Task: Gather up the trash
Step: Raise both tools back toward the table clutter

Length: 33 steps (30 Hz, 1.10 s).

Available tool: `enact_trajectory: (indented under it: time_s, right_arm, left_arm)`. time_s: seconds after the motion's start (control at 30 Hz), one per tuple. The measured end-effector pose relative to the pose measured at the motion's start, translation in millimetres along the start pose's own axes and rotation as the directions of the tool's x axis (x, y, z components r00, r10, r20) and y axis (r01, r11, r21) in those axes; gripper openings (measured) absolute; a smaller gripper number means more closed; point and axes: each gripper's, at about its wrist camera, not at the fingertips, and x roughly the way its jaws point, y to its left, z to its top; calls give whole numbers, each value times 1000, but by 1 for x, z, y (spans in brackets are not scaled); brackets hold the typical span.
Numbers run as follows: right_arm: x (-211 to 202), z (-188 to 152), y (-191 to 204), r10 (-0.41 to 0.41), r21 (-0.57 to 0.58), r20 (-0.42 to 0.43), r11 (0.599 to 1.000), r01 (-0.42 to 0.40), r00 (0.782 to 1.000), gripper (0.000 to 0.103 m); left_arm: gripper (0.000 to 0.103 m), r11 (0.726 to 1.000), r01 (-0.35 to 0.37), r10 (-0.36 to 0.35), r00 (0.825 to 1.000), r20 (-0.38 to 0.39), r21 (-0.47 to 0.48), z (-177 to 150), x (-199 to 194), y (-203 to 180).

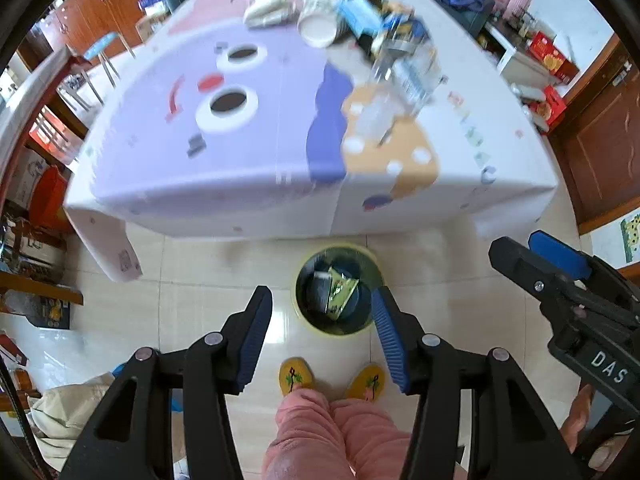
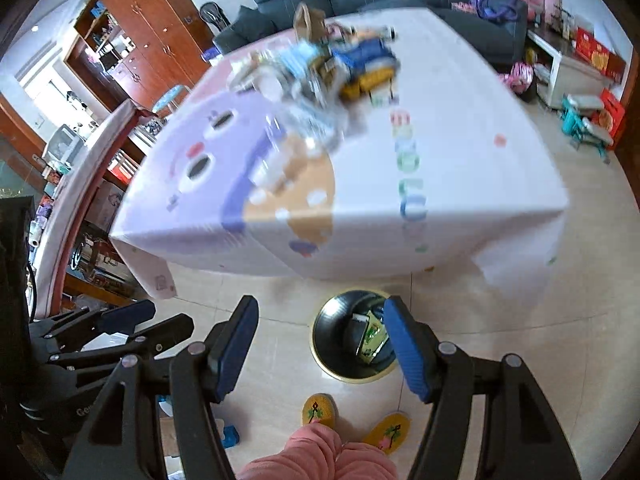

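Left wrist: left tongs [image 1: 322,300] open, empty; right tongs [image 2: 320,316] likewise.

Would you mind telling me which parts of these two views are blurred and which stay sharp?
Left wrist view: the table and its clutter smear with motion blur, while the left gripper stays crisp. Right wrist view: the same smearing, the right gripper is sharp, and the trash bin is fairly clear.

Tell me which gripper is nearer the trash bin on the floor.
Too close to call: both hang open and empty above the trash bin. The left gripper is over its left side, the right gripper slightly to its right.
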Motion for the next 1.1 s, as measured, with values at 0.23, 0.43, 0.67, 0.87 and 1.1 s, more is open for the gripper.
enact_trajectory:
  time_s: [0.23, 0.43, 0.67, 0.87, 1.1]
  right_arm:
    - [-58, 31, 4, 12, -38, 100, 999, -9, 995, 66]
    - [-87, 49, 3, 11, -43, 173, 999, -4, 985, 66]
    - [-88, 64, -6, 3, -15, 194, 1000, 0, 981, 66]
    - [-65, 81, -20, -43, 71, 187, 997, 30, 981, 66]
    - [-34, 98, -33, -96, 204, 171, 977, 60, 981, 66]
  left_arm:
    - [54, 999, -26, 24, 994, 105, 21, 17, -54, -17]
    - [63, 998, -45, 34, 979, 203, 46, 38, -92, -31]
    - [64, 992, -25, 0, 980, 200, 125, 64, -80, -50]
    - [68, 979, -4, -30, 986, 164, 202, 96, -42, -53]
    - [68, 962, 23, -53, 993, 103, 272, 144, 18, -44]
